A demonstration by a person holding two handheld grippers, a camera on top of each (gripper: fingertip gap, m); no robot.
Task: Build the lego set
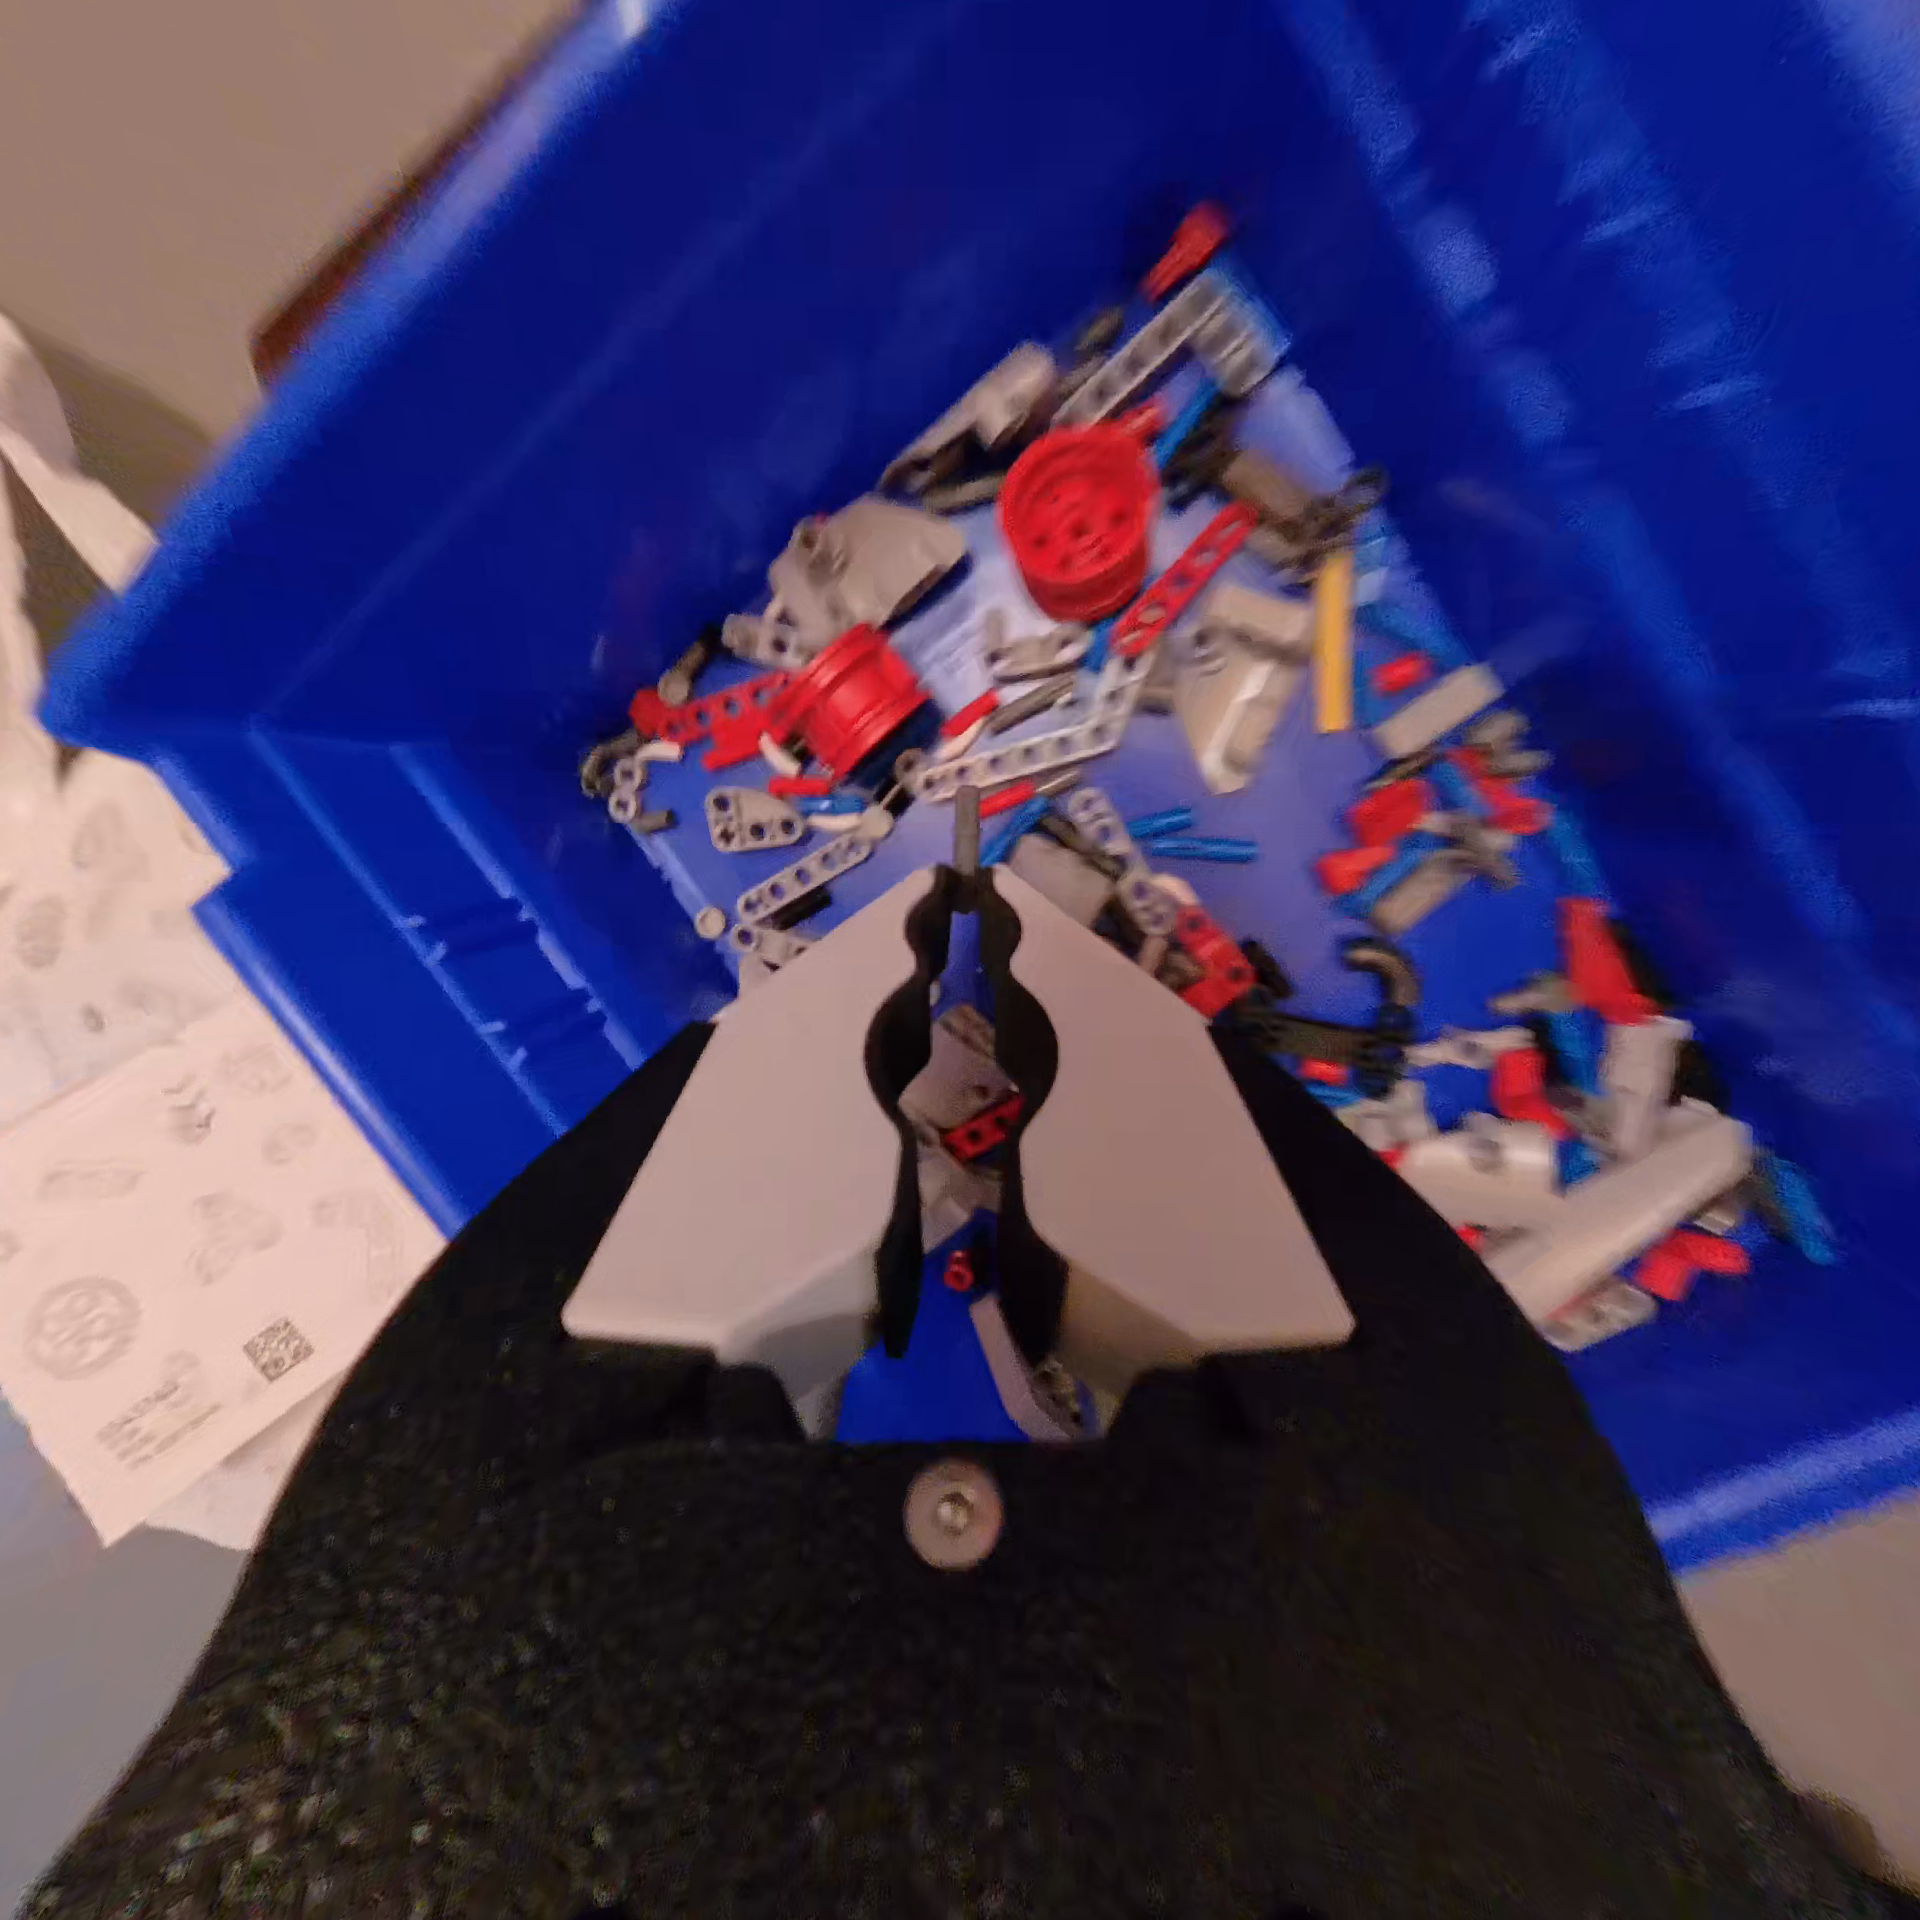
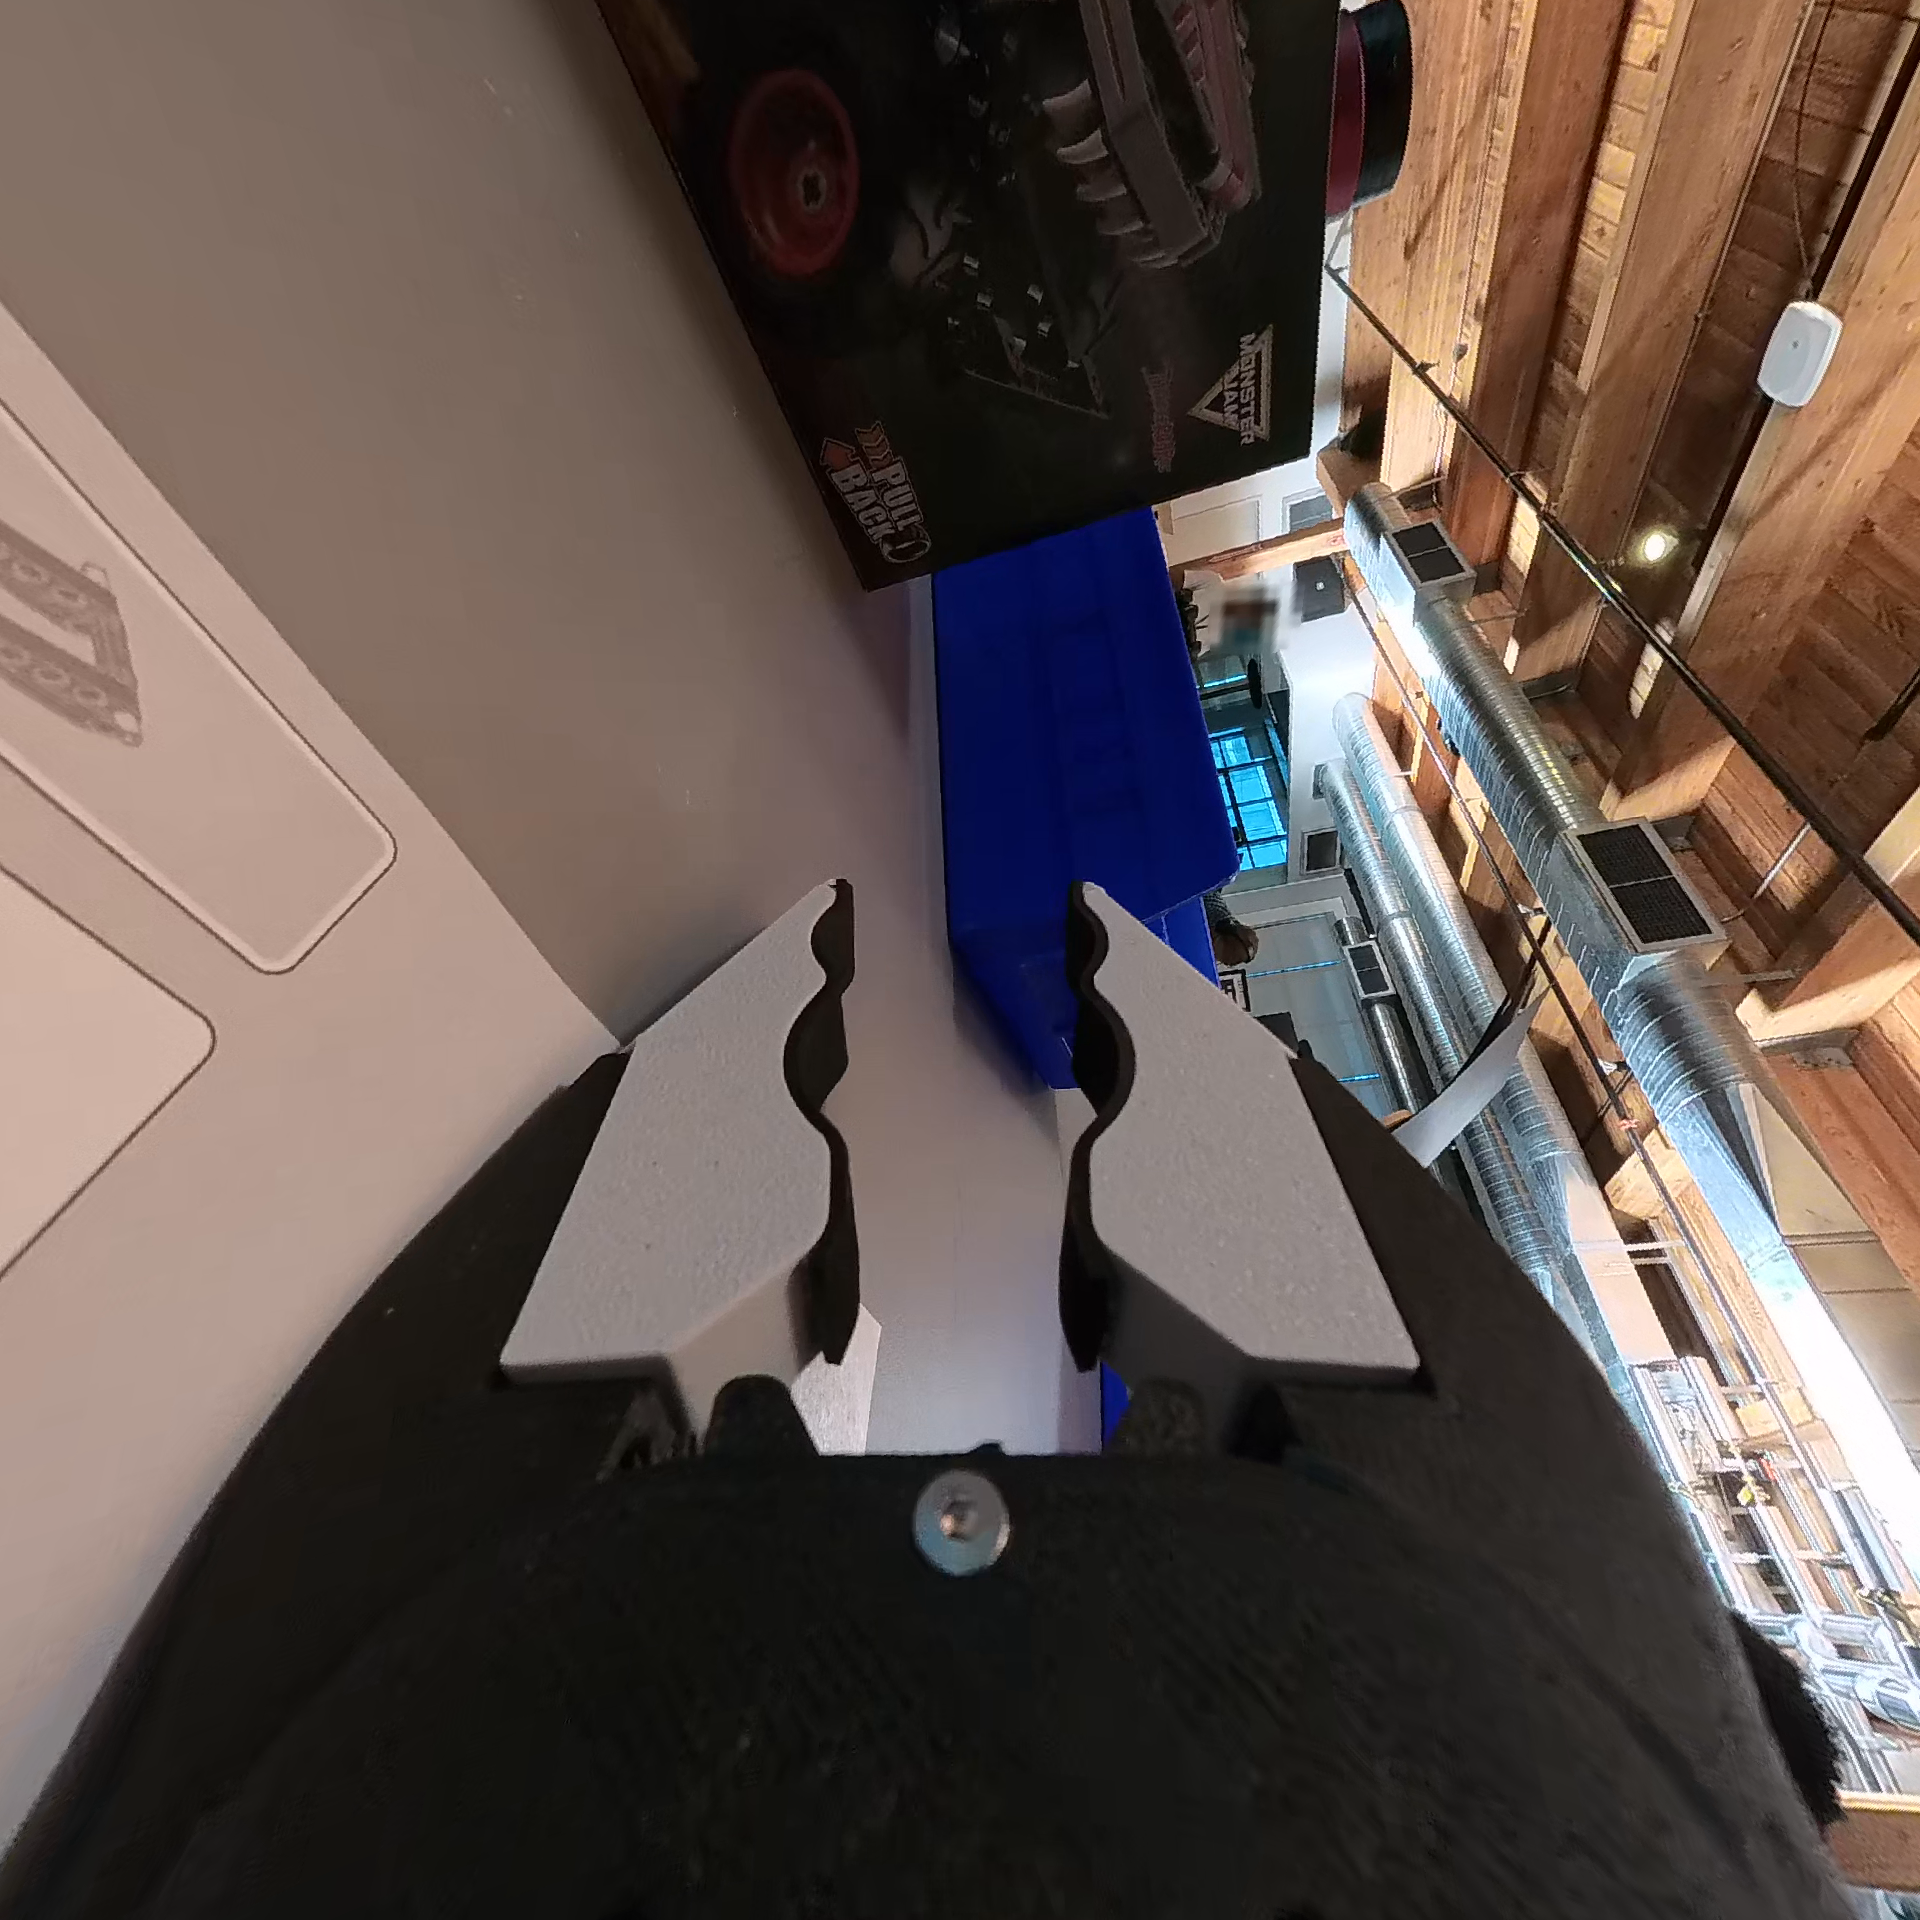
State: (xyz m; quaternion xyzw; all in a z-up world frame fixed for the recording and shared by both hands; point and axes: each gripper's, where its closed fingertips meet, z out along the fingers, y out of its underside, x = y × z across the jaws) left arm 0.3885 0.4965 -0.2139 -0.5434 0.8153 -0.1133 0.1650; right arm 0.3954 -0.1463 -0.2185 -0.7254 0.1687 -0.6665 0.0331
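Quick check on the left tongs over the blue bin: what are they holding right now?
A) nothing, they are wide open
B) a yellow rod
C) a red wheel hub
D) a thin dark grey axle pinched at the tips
D: in the left wrist view the left tongs are closed on a thin dark grey axle that sticks out past their tips, above the loose pieces in the blue bin.

The left gripper [image 1: 964, 883] is pinched closed at its tips, while the right gripper [image 2: 961, 899] is spread apart, empty.
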